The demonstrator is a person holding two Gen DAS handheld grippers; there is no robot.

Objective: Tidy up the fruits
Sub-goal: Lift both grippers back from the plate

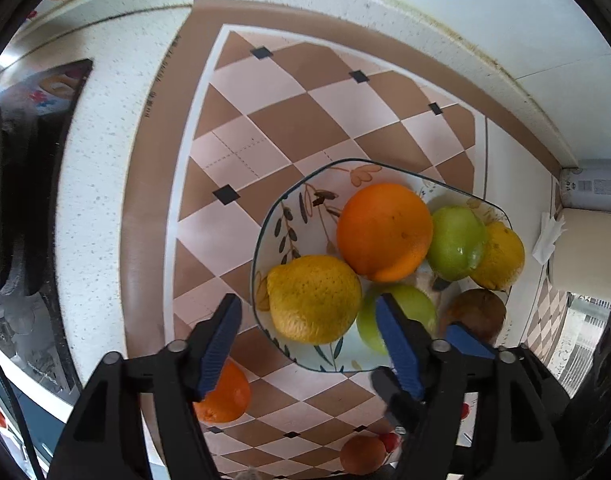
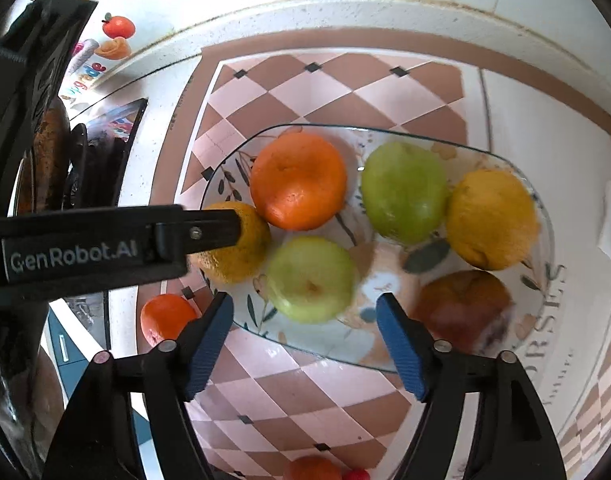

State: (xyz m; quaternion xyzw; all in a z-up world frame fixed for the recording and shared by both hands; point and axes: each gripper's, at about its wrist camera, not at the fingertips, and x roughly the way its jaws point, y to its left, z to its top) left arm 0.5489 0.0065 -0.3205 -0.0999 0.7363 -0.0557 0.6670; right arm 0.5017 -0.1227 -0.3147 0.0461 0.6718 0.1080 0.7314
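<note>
While half-hidden by the left claw (image 2: 241,228) — yellow citrus (image 2: 235,254); both claws wide, empty, right claw (image 2: 303,338) too.

6 fruits (image 2: 298,181) on plate (image 2: 543,280), 2 oranges (image 2: 167,318) off

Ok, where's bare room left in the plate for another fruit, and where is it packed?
Bare room: the plate's left end behind the yellow citrus and left of the big orange. A smaller gap lies at the front rim between the near green apple and the brown fruit. The right half is crowded.
</note>
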